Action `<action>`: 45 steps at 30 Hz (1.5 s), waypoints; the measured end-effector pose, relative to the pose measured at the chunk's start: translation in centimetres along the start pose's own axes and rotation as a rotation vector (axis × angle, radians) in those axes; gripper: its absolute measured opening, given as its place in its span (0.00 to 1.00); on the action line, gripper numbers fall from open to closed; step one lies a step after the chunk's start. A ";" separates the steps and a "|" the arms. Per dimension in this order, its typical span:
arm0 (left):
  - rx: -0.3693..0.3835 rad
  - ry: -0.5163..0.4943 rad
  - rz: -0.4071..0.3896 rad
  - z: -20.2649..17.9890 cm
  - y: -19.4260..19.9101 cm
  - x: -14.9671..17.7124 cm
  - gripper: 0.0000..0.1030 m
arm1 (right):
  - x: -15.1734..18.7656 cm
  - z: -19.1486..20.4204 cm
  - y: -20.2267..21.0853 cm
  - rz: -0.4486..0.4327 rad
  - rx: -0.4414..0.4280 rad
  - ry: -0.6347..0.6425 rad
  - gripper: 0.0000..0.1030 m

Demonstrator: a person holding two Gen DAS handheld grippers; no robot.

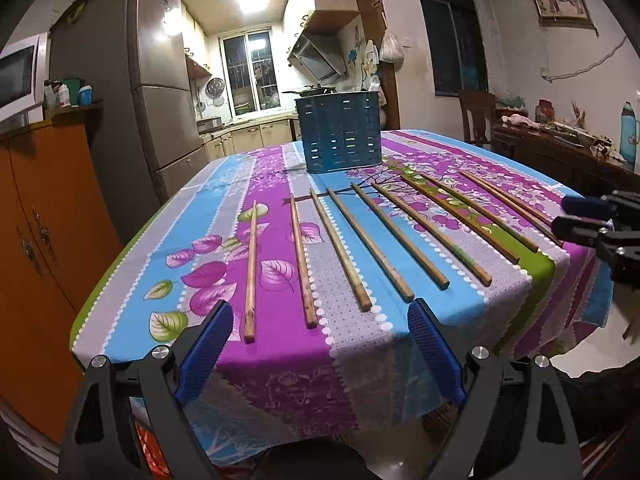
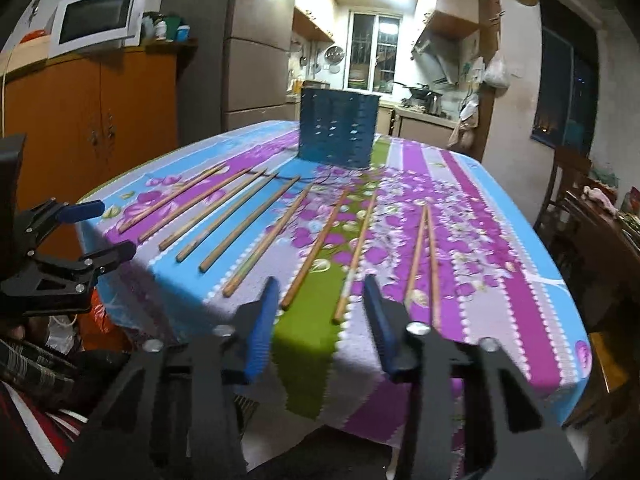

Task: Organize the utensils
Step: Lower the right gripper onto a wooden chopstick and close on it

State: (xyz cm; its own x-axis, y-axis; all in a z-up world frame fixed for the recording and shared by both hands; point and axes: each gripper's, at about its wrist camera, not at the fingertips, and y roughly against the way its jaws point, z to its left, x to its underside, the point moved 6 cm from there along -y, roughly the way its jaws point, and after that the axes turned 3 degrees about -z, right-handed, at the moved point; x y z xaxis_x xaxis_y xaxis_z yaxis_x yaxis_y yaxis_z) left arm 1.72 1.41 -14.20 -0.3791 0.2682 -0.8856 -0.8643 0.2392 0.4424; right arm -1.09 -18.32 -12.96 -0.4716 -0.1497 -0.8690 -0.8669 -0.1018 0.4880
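Several wooden chopsticks [image 1: 344, 248] [image 2: 248, 222] lie fanned out side by side on the flowered tablecloth [image 1: 276, 344] [image 2: 520, 280], with their thick ends toward the near edge. Behind them a blue perforated utensil holder [image 1: 340, 132] [image 2: 338, 132] stands upright. My left gripper [image 1: 320, 307] [image 2: 112, 229] hovers open at the near table edge, its blue pads wide on either side of the two leftmost chopstick ends. My right gripper [image 2: 321, 282] [image 1: 563, 213] sits at the edge further right, its jaws narrower but apart. Two chopstick ends lie in line with its gap, and neither pad touches them.
An orange wooden cabinet [image 1: 44, 216] [image 2: 92, 116] with a microwave [image 2: 96, 20] on it stands to the left, beside a grey fridge [image 1: 160, 80]. On the right are a wooden chair [image 1: 478, 116] and a cluttered side table [image 1: 560, 140]. The kitchen lies beyond the table.
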 end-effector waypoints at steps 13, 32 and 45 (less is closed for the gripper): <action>-0.046 -0.036 -0.045 -0.2 0.0 0.1 0.87 | 1.5 -0.3 -0.6 -0.006 0.085 -0.005 0.15; -0.058 -0.059 -0.038 -0.5 -1.0 0.4 0.87 | 3.9 -3.9 -2.1 0.039 0.186 -0.107 0.05; -0.001 -0.002 -0.009 0.4 -2.0 0.3 0.52 | 3.8 -4.0 -2.1 0.039 0.176 -0.121 0.05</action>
State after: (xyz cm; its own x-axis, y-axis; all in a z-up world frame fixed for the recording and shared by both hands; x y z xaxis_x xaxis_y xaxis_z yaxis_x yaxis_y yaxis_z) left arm 3.50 1.35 -15.32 -0.3702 0.2680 -0.8894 -0.8682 0.2407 0.4339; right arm -0.44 -22.59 -16.93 -0.5121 -0.0295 -0.8584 -0.8574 0.0768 0.5089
